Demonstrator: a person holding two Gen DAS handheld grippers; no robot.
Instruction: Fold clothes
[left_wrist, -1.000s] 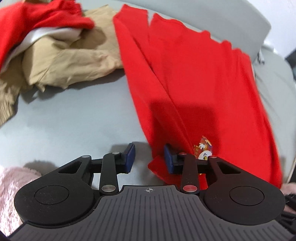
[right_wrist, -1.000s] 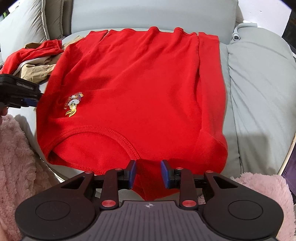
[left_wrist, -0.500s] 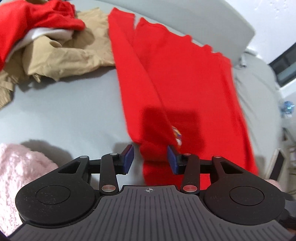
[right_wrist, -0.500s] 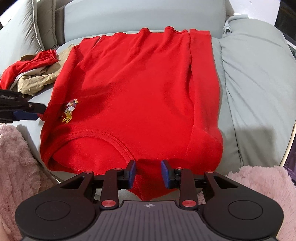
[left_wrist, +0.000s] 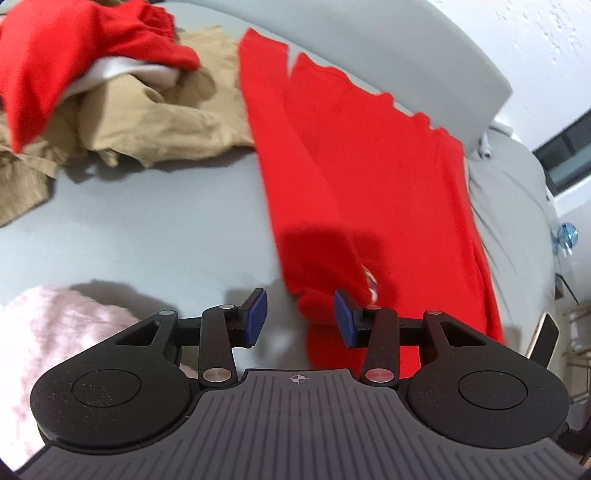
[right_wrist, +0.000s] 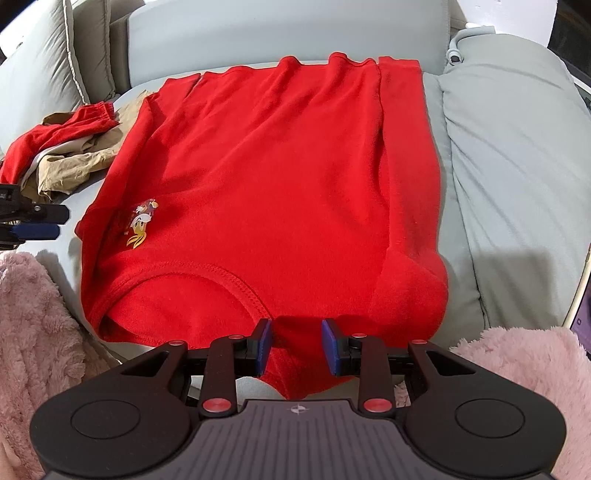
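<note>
The red shirt (right_wrist: 280, 184) lies flat on the grey sofa seat (left_wrist: 147, 229), its collar at the near edge and its hem up against the backrest, so its long axis runs from the front edge to the back. Both sleeves look already turned in along the sides, leaving a long strip. A heap of tan and red clothes (left_wrist: 110, 92) sits near the back left corner of the seat.

The left gripper (left_wrist: 299, 317) has just been opening; its jaws stand moderately wide, with the shirt's left shoulder corner partly between them but not pinched. The right gripper (right_wrist: 297, 347) hangs over the collar at a narrow gap; red cloth shows between the pads, though I cannot tell from this angle whether they press on it.

The step in hand seems to be taking the near end to fold it toward the hem. To do it well, each gripper should pinch a near corner through all layers, so the tucked sleeves come along. Lift both evenly, carry them straight along the long axis, and lay the collar edge square with the hem.
</note>
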